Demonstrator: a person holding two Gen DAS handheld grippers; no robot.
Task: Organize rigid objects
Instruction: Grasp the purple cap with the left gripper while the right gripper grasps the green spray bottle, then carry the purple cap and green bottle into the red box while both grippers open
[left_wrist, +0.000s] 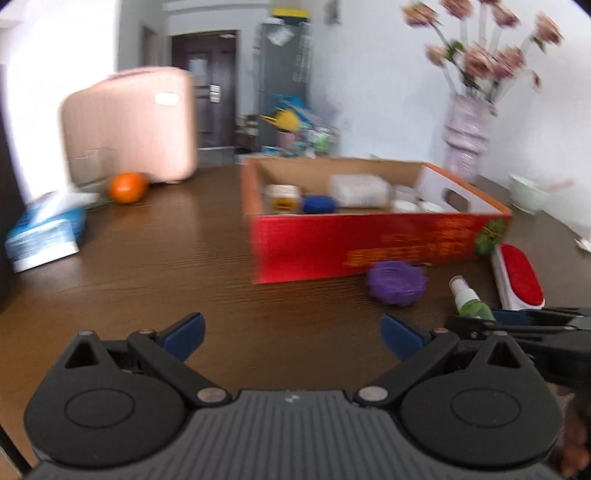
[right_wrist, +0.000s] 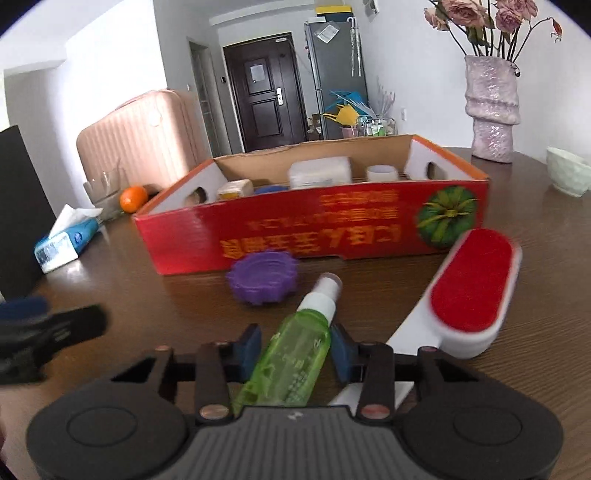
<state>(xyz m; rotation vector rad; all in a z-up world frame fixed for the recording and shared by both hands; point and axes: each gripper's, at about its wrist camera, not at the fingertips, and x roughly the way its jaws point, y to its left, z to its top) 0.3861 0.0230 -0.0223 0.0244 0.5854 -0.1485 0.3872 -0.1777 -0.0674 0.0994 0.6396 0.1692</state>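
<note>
A red cardboard box (left_wrist: 369, 240) (right_wrist: 295, 236) stands on the brown table and holds several small containers. In front of it lie a purple ridged lid (left_wrist: 396, 282) (right_wrist: 263, 281), a green spray bottle (left_wrist: 471, 301) (right_wrist: 301, 350) and a red-and-white lint brush (left_wrist: 517, 275) (right_wrist: 471, 284). My right gripper (right_wrist: 295, 350) is shut on the green spray bottle, pads on both sides of its body. My left gripper (left_wrist: 291, 332) is open and empty above bare table, left of the bottle.
A tissue pack (left_wrist: 44, 232) (right_wrist: 66, 240), an orange (left_wrist: 127, 187) (right_wrist: 133, 198) and a pink suitcase (left_wrist: 129, 125) are at the left. A vase of flowers (right_wrist: 491, 107) and a pale bowl (right_wrist: 567, 175) stand at the right back.
</note>
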